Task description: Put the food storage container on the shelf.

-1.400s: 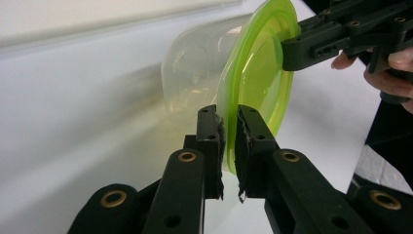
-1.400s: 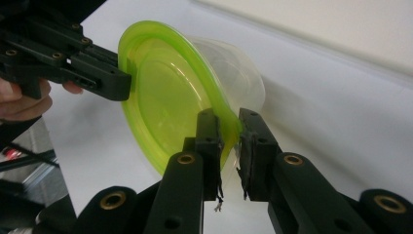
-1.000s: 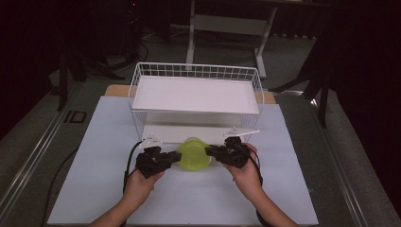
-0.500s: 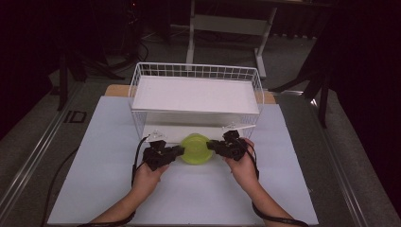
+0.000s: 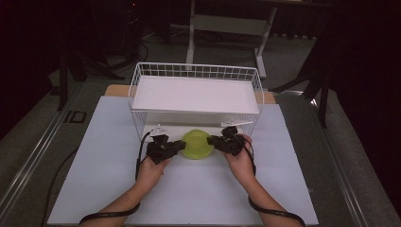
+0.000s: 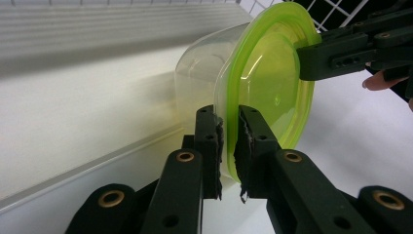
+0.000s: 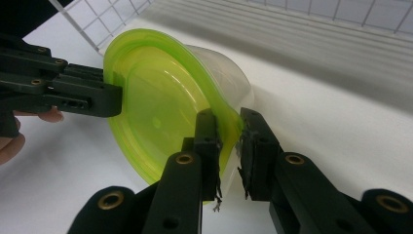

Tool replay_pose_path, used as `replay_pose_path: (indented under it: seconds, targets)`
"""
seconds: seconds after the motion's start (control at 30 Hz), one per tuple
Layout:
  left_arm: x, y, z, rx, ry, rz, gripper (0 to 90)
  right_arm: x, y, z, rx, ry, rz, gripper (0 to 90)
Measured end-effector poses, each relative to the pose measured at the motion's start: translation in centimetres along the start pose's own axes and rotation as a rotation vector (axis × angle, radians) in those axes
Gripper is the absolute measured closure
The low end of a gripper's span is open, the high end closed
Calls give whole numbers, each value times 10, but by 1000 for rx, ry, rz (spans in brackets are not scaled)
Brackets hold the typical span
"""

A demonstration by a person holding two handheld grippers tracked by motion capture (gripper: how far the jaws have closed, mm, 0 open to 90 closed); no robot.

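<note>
Pinched from both sides — left gripper (image 5: 178,145) and right gripper (image 5: 213,140) each clamped on the green lid's (image 5: 197,144) rim, opposite edges. Held so, judging by it, to keep the clear container (image 6: 199,73) level between the fingers, just before the wire basket (image 5: 142,78). No readable writing or brand.

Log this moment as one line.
left gripper: shut on container rim | right gripper: shut on opposite rim | container: green-lidded, at wire rack lower shelf opening
</note>
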State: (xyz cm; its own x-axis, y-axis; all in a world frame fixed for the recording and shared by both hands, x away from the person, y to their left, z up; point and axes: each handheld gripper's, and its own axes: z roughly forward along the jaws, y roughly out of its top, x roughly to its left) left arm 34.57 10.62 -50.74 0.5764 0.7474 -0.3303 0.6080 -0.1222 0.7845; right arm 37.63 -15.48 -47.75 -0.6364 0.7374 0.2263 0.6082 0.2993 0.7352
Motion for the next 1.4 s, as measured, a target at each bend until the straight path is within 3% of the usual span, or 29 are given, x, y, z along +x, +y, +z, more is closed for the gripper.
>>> replay_pose_path:
  seconds: [0.07,0.27,0.47,0.67,0.83,0.9,1.0,1.03,1.07,1.1,1.33,1.4]
  targets:
    - [2,1,1,-2,-14,-21,808,-1,0,2,-1,-4,1,794]
    - [6,1,4,-19,-8,7,785,-1,2,4,-34,-12,-4,792]
    - [9,2,6,-66,-9,33,757,-3,3,6,-74,-25,-21,774]
    - [12,7,9,-100,12,53,716,-1,7,10,-115,-94,-78,741]
    - [15,12,13,-132,30,76,673,-4,8,15,-142,-124,-83,712]
    - [19,14,14,-130,14,67,667,-4,7,17,-153,-140,-94,701]
    - [21,13,15,-139,4,58,664,-1,4,19,-186,-185,-163,668]
    - [19,13,15,-148,47,80,649,-1,3,19,-193,-194,-161,636]
    - [17,12,16,-166,79,128,564,-1,3,19,-201,-214,-160,600]
    - [16,13,17,-171,87,141,563,-1,2,21,-204,-221,-163,601]
    - [18,17,23,-187,108,113,544,0,1,29,-226,-273,-146,550]
    - [18,17,23,-189,112,115,540,2,1,28,-235,-275,-162,532]
